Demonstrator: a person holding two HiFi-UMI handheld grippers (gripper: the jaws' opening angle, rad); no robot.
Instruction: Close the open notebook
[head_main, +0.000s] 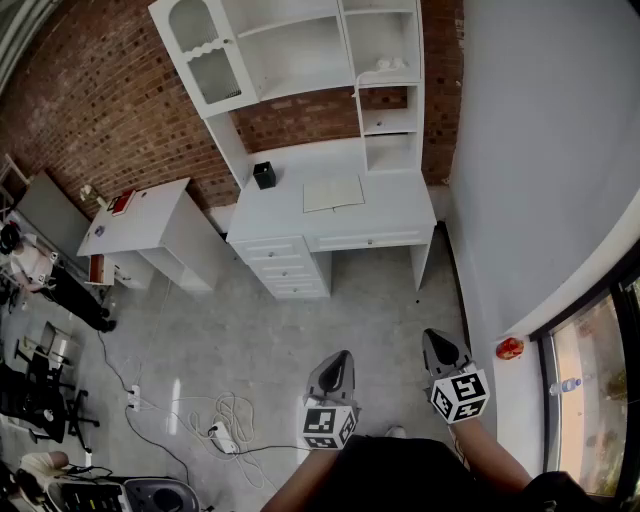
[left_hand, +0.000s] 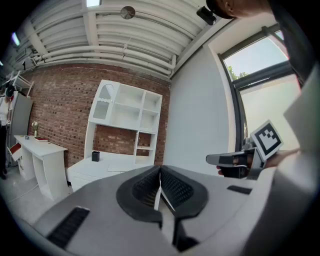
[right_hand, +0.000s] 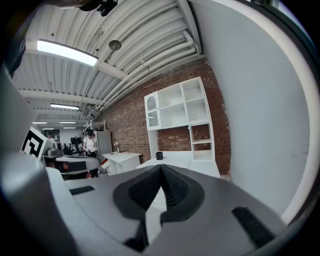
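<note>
— Where's the notebook (head_main: 333, 193)?
— Lying open on the white desk (head_main: 400, 208), right of a black holder (head_main: 264, 175), well apart from both grippers.
— And the left gripper (head_main: 341, 357), the right gripper (head_main: 433, 340)?
— Both closed tight, empty, side by side, aimed deskward.

Our left gripper (head_main: 341, 356) and right gripper (head_main: 433, 338) share one build: a smooth grey shell (left_hand: 100, 200) that tapers toward the tips. Black ribbed pads (left_hand: 175, 189) line the jaws, and black oblong slots (left_hand: 70, 226) sit back on either flank. Behind each shell sits a cube (head_main: 328, 424) of black-and-white square markers. Behind those, we wear a black top (head_main: 400, 478).
</note>
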